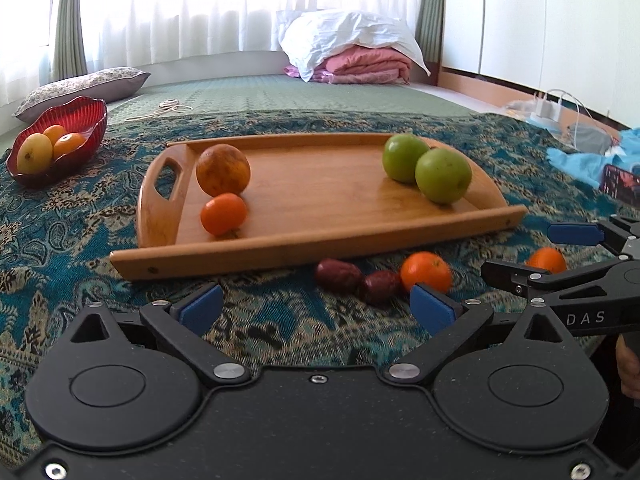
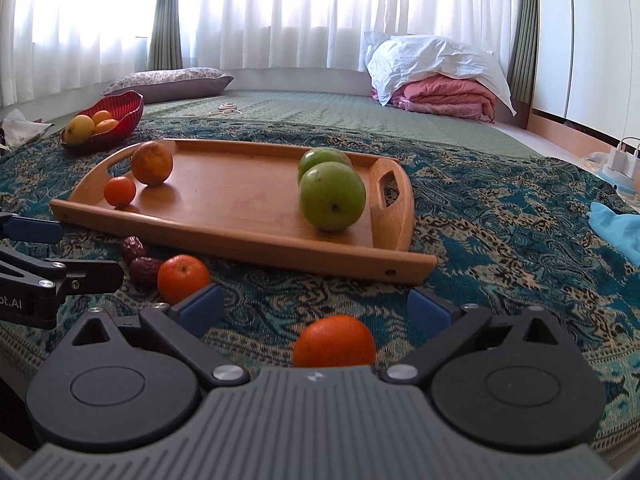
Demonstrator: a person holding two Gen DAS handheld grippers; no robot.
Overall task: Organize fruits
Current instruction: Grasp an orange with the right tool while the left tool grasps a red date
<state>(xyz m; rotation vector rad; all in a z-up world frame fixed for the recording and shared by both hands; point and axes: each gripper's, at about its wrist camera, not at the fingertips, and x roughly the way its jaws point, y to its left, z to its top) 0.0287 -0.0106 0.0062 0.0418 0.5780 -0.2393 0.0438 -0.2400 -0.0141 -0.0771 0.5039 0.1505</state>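
Left claw (image 1: pixel 316 306): matte black housing with two round domed covers, black linkage arms on silver pivot pins, blue rectangular finger pads (image 1: pixel 430 307), small screws. Right claw (image 2: pixel 316 308): same black linkage and blue pads (image 2: pixel 202 306), grey ribbed centre plate; white "DAS" lettering on its arm.

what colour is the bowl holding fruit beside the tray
Red, a glossy ribbed bowl with a dark underside. It shows best in the left wrist view.

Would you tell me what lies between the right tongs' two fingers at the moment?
A small orange sits on the patterned cloth between the open right tongs, ungripped, in the right wrist view.
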